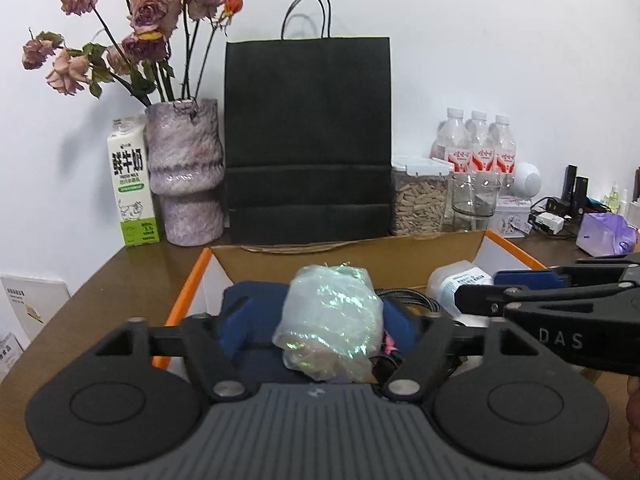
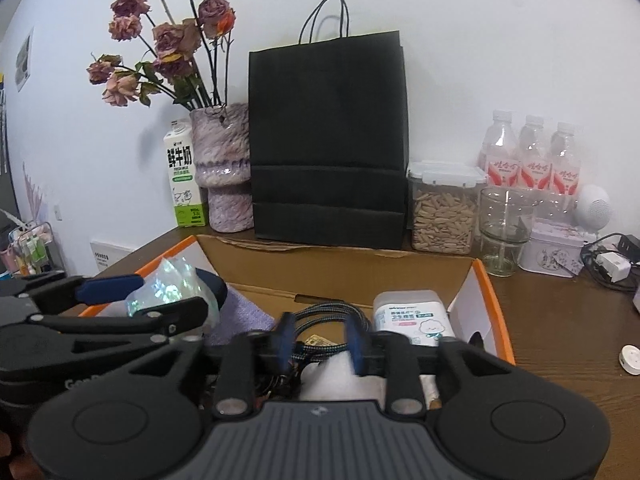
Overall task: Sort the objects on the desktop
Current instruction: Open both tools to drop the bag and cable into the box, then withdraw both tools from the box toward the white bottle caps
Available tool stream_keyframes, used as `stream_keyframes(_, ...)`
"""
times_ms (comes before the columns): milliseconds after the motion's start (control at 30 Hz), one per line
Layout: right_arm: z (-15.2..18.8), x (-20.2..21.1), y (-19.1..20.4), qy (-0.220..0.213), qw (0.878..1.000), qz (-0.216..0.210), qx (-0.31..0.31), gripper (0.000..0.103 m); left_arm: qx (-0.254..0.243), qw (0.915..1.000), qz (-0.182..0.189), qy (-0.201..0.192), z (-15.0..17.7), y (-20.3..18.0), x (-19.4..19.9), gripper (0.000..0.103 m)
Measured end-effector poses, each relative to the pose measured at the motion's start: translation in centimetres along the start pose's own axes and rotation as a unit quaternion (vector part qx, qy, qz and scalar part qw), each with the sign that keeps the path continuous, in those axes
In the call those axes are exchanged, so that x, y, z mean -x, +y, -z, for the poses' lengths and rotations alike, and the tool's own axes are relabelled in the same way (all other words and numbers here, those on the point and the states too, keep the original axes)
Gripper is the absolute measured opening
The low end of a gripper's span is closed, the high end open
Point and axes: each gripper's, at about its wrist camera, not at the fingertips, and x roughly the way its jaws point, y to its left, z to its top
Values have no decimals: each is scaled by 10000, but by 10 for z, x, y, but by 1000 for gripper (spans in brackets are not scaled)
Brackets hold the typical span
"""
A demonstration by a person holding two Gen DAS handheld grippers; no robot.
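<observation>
An open cardboard box [image 1: 352, 254] with orange edges sits on the brown desk; it also shows in the right wrist view [image 2: 340, 268]. My left gripper [image 1: 320, 320] is over the box, its blue pads shut on an iridescent cellophane bundle [image 1: 332, 320], which also shows in the right wrist view [image 2: 172, 288]. My right gripper [image 2: 320, 340] is open and empty above a braided cable [image 2: 332, 312] and a white wipes pack [image 2: 412, 316] inside the box. A dark blue item [image 1: 256, 336] and a lilac cloth [image 2: 244, 316] lie in the box.
At the back stand a milk carton [image 1: 132, 184], a vase of dried roses [image 1: 184, 176], a black paper bag [image 1: 308, 140], a jar of seeds [image 1: 420, 196], a glass [image 1: 474, 200], three water bottles [image 1: 476, 144] and a tin [image 2: 556, 250]. A white round item [image 2: 632, 359] lies at the right.
</observation>
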Motion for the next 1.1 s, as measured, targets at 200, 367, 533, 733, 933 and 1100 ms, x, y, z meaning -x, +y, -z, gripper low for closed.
stream_keyframes(200,-7,4,-9,-7,9984,487,-286,92,189,9991,-331,-196,-7,11,7,103)
stream_keyframes(367,-10,7,-18,-21,9981,365,-495,103,222,9989,-389,-165,-10,14,7,103)
stream_keyframes(533,-10,8,-14,-48,9985,377,-388,103,225,9987,-444,-136,-10,14,7,103)
stream_keyframes(733,-12,16,-10,-120,9985,425,-314,103,262,9985,-451,-170,-10,16,16,103)
stream_keyframes(933,-10,28,-5,-151,9984,442,-320,103,235,9983,-492,-212,-10,17,31,103)
stream_keyframes(1100,-7,44,-1,-182,9983,462,-318,103,203,9983,-508,-223,-9,17,43,103)
